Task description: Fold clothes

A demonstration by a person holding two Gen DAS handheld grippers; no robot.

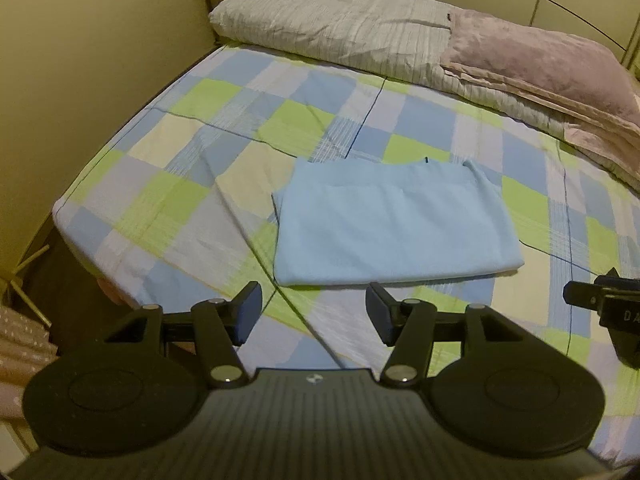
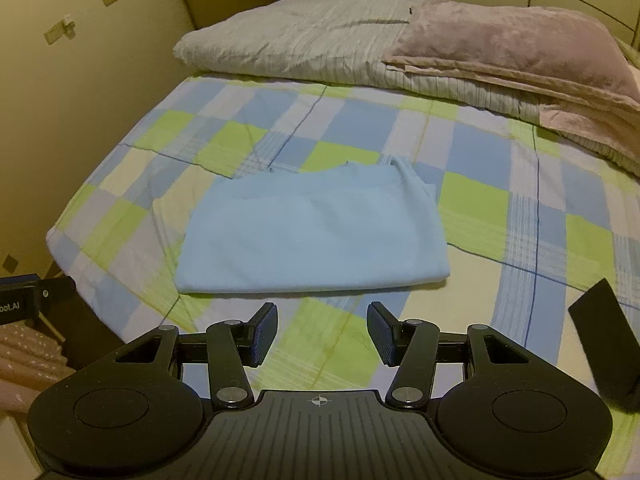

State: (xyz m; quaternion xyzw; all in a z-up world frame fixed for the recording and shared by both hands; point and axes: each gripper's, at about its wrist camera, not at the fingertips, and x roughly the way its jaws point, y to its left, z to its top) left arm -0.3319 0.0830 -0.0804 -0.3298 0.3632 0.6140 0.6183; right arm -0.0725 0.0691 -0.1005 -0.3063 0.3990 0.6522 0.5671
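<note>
Left wrist view, from left to right: a cream wall (image 1: 80, 80) borders the bed, whose checked blue, green and cream sheet (image 1: 192, 168) covers the whole mattress. At the head of the bed lies a folded grey striped quilt (image 1: 340, 28), and on its right end rests a mauve plush blanket (image 1: 540, 60). My left tongs (image 1: 314, 314) hang above the near edge of the bed, their jaws spread wide with nothing between them. Just beyond their tips lies the light blue garment (image 1: 392, 224), folded into a flat rectangle on the sheet, its near edge straight and its far right corner slightly bunched. At the right margin of this view part of my right tongs (image 1: 608, 308) shows. Right wrist view, from left to right: a piece of the left tongs shows at the left margin, beside the bed's corner. My right tongs (image 2: 322, 334) are likewise released, jaws apart and empty, just short of the garment's near edge. A dark flat object (image 2: 604, 340) at the right margin cannot be identified. No container appears in either view; the garment rests directly on the sheet.
</note>
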